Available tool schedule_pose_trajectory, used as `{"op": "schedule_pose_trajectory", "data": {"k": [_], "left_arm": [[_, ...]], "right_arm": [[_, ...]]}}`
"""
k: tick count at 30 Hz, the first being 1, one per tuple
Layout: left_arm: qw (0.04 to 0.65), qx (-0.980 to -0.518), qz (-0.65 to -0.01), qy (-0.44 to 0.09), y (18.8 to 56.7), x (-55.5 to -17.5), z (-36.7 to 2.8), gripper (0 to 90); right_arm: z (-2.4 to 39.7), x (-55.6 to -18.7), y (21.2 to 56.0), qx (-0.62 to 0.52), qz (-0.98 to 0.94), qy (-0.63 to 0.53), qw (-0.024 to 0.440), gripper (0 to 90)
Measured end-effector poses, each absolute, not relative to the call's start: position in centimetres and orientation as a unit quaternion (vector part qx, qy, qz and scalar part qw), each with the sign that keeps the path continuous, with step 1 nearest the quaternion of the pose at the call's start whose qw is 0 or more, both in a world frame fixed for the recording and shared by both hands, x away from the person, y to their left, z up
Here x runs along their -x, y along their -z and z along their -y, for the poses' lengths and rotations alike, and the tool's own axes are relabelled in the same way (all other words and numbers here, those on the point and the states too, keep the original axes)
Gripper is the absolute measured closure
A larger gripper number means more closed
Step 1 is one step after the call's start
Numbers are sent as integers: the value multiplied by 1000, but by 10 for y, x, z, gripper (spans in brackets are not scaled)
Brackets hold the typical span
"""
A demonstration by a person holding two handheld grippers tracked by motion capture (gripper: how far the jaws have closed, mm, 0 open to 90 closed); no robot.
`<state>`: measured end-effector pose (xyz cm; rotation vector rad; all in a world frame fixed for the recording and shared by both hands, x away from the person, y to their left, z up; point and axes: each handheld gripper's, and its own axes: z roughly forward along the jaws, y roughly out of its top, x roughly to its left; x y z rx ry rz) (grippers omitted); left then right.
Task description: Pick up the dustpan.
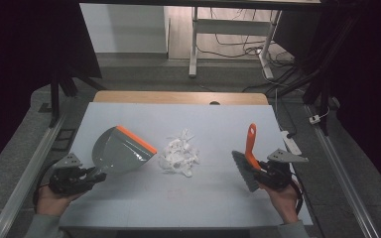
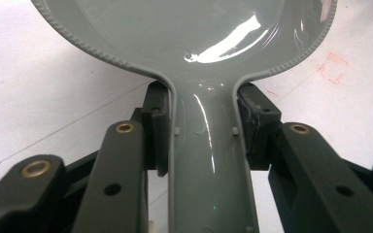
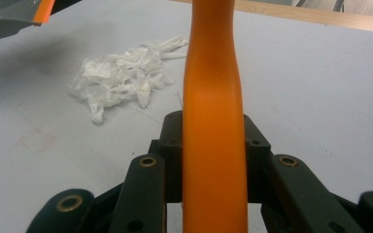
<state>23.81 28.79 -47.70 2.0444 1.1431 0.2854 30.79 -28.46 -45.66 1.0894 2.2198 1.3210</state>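
High view first: my left gripper (image 1: 95, 177) sits at the desk's (image 1: 129, 203) near left edge, its fingers (image 2: 156, 128) clenched on the handle of a grey dustpan (image 1: 116, 151) with an orange lip, which is angled toward the middle. A pile of crumpled white paper scraps (image 1: 179, 156) lies at the centre of the desk, just beside that lip. On the right, my right gripper (image 1: 258, 167) grasps the orange handle of a brush (image 1: 248, 157), with its grey bristles facing the pile.
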Motion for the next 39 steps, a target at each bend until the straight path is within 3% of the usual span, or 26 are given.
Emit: {"op": "schedule_pose_trajectory", "data": {"k": [15,39], "left_arm": [[368,-837,-397,-84,481,-224,-266,615],[323,-868,-372,-52,503,-214,-254,615]], "right_arm": [[280,-308,458,-379,-785,-461,167,699],[274,-309,462,-376,-790,-456,163,699]]}}
